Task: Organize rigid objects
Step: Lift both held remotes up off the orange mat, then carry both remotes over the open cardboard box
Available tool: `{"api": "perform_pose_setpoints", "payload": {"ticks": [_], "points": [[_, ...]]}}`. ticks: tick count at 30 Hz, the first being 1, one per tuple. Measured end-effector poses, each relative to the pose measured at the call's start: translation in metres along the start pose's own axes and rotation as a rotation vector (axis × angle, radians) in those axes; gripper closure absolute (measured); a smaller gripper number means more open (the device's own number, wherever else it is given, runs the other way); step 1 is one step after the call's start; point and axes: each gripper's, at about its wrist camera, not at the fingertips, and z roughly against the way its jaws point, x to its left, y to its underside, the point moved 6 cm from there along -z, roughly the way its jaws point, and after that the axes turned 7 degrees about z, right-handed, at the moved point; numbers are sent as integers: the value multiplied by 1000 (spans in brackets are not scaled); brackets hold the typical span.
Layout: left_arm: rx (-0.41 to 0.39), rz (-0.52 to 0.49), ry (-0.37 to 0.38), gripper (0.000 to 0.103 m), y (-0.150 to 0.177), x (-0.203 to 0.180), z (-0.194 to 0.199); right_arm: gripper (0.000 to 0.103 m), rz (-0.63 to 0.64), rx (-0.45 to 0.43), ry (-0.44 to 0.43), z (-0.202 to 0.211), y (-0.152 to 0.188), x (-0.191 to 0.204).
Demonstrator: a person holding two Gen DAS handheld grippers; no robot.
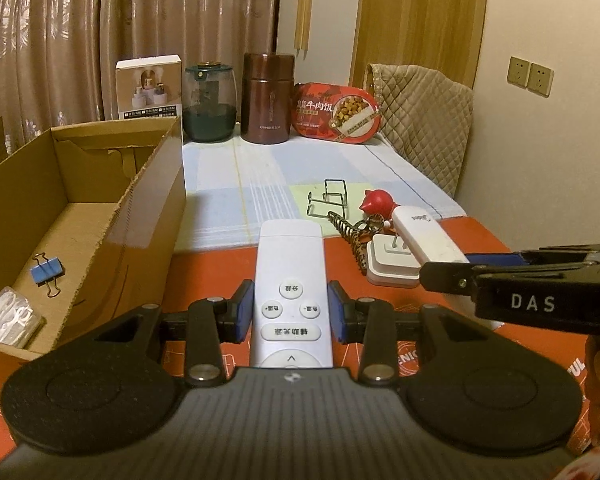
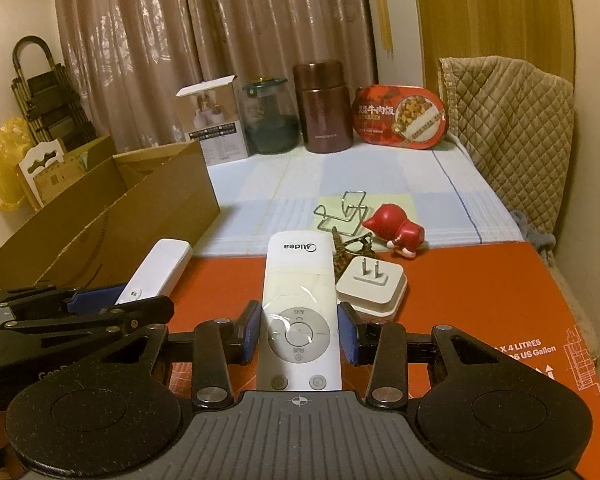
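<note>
Nearest to each camera a white remote is gripped. By the left gripper [image 1: 291, 310] the plain white remote [image 1: 289, 276] is held between the blue fingers [image 1: 244, 307], which are closed on its sides at the button end. By the right gripper [image 2: 299, 330] the Midea remote [image 2: 300, 304] is held in the same way, the fingers pressed on both its sides. Both remotes are kept pointing forward and clear of the orange desk [image 2: 480, 292], probably so that they can be carried into the cardboard box [image 1: 140, 208].

Inside the cardboard box, at its near end, a blue binder clip [image 1: 48, 274] and a clear packet of white plastic pieces [image 1: 8, 318] are already placed; the rest of its floor is bare.

Well to the right of the cardboard box, a white plug adapter [image 2: 370, 286], a wire stand [image 2: 342, 212], a red figurine [image 2: 396, 230] and a striped keyring [image 1: 354, 240] are not yet sorted. Behind the cardboard box, a brown canister [image 1: 266, 100] is seen.
</note>
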Motion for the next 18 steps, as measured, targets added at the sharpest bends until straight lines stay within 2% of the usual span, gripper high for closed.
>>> {"api": "perform_pose_setpoints", "payload": {"ticks": [9,18], "points": [[-13,0,12,70,-7,1,11,65,-6,3,-21,4,-6,8],[-76,28,27,70,-49,18,52,65,27,-59,-91,23,-58,42]]}}
